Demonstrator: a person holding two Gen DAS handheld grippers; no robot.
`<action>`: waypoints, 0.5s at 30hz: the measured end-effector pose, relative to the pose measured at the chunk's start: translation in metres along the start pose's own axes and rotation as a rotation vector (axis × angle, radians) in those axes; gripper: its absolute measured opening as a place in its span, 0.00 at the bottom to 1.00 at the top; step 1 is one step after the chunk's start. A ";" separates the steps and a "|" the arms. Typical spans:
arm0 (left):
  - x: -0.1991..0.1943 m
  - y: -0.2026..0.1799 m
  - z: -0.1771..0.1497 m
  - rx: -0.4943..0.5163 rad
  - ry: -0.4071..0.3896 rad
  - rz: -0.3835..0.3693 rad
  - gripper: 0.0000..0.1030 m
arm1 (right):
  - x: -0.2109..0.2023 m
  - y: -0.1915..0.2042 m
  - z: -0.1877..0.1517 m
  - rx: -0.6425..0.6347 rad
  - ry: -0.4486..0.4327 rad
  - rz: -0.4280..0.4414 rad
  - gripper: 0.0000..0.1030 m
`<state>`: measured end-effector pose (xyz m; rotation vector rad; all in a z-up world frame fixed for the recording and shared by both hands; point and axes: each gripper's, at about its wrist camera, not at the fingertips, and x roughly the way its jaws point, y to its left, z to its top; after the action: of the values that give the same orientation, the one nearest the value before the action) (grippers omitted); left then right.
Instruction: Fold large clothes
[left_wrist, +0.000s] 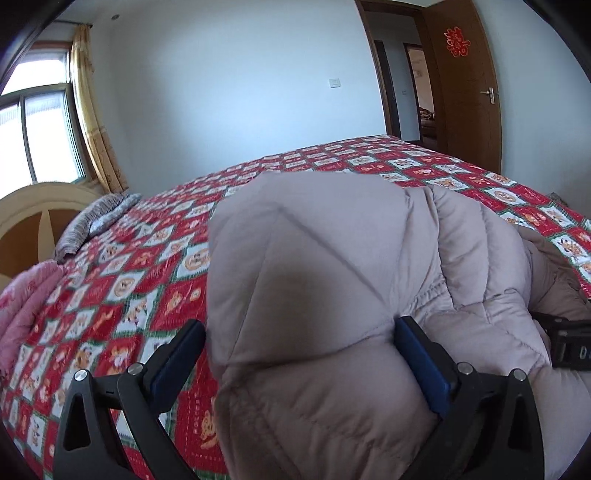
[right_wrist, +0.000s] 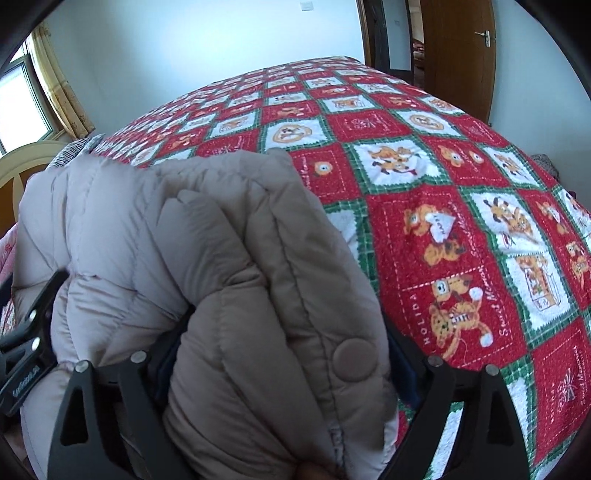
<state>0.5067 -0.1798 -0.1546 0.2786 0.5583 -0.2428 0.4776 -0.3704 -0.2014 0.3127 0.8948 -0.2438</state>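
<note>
A puffy beige-grey quilted jacket (left_wrist: 332, 240) lies bunched in a thick fold on the red patchwork bedspread (left_wrist: 129, 277). My left gripper (left_wrist: 300, 323) straddles the fold with its jaws wide. The right pad dents the cloth, while a strip of bedspread shows between the left pad and the jacket's edge. In the right wrist view the jacket (right_wrist: 221, 240), with a round snap button (right_wrist: 352, 360), bulges up between the wide jaws of my right gripper (right_wrist: 286, 321) and hides most of both pads. Each gripper also shows at the edge of the other's view.
The bedspread (right_wrist: 443, 184) stretches far and right of the jacket. A grey striped pillow (left_wrist: 96, 221), a pink quilt (left_wrist: 26, 306) and a cream headboard (left_wrist: 33, 210) are at the left. A wooden door (left_wrist: 469, 92) stands open at the back right.
</note>
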 end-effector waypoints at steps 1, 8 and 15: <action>-0.003 0.005 -0.005 -0.013 0.002 -0.012 0.99 | 0.000 -0.001 0.000 0.007 -0.001 0.002 0.88; -0.012 0.035 -0.031 -0.177 0.058 -0.157 0.99 | 0.001 -0.008 -0.001 0.042 0.018 0.050 0.91; 0.001 0.024 -0.029 -0.152 0.105 -0.185 0.99 | 0.005 -0.010 0.001 0.052 0.042 0.082 0.93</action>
<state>0.5009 -0.1484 -0.1741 0.0920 0.7038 -0.3645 0.4777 -0.3799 -0.2066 0.4033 0.9161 -0.1853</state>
